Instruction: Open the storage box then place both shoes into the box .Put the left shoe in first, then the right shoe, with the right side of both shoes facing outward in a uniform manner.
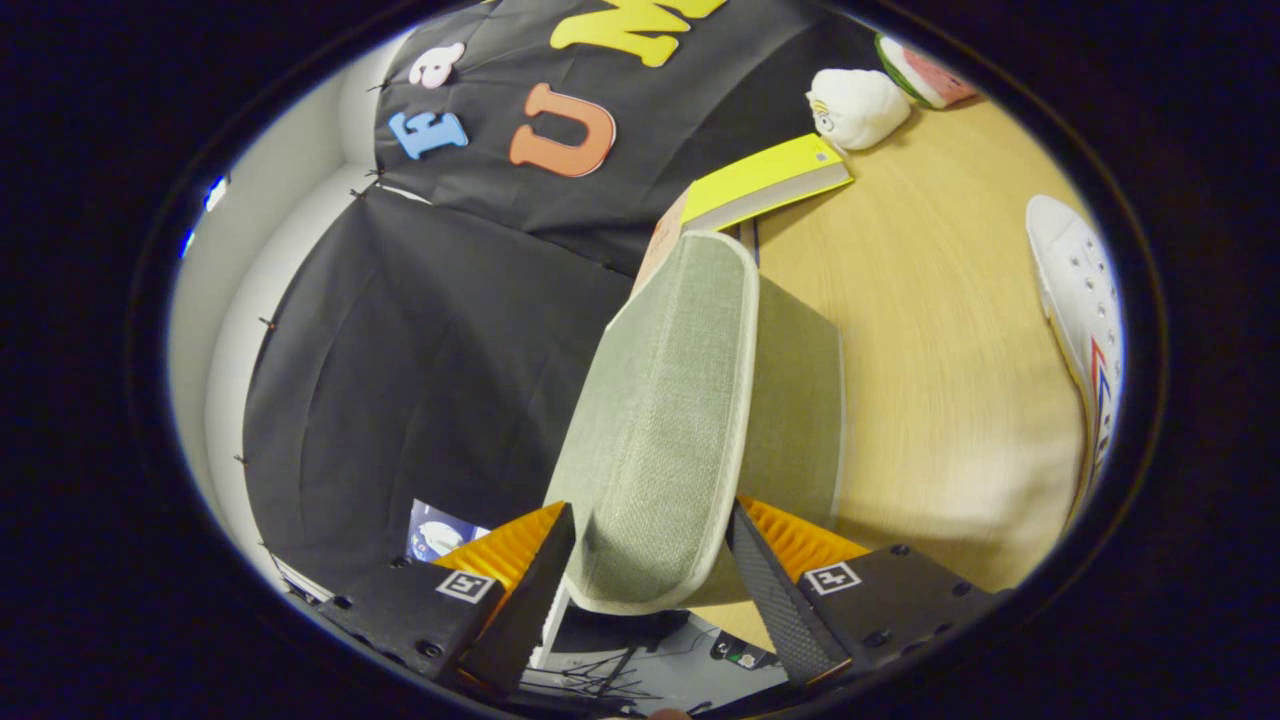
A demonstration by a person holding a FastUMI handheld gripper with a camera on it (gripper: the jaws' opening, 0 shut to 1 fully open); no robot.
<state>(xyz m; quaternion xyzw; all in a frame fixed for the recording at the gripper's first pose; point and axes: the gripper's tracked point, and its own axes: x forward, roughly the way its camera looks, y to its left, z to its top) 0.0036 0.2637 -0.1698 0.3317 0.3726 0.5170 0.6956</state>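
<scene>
Your tongs (650,560) were closed on the lid (665,420) of the storage box (800,400), one finger pressed to each face of the near end of that green fabric panel with its pale piped edge. The lid stood raised on edge between the fingers and ran away from you, its far rounded end reaching toward the yellow book (765,180). Just to the right of the lid you could see a flat green side of the box, rising off the table (930,330).

The whole view was strongly tilted, so the wooden table sat to the right of the lid and the black cloth wall (420,350) to its left. A white wall (215,330) edged the cloth on its far side.

One white shoe (1085,320) lay on the table well apart from the box, off to the right of your fingers, with lace eyelets showing and a red and blue stripe on its side. You could not tell from this angle which shoe of the pair it was.

Beyond the book, a white plush toy (855,105) rested on the table, and next to it a watermelon-slice toy (925,75) lay near the table's far edge.
</scene>
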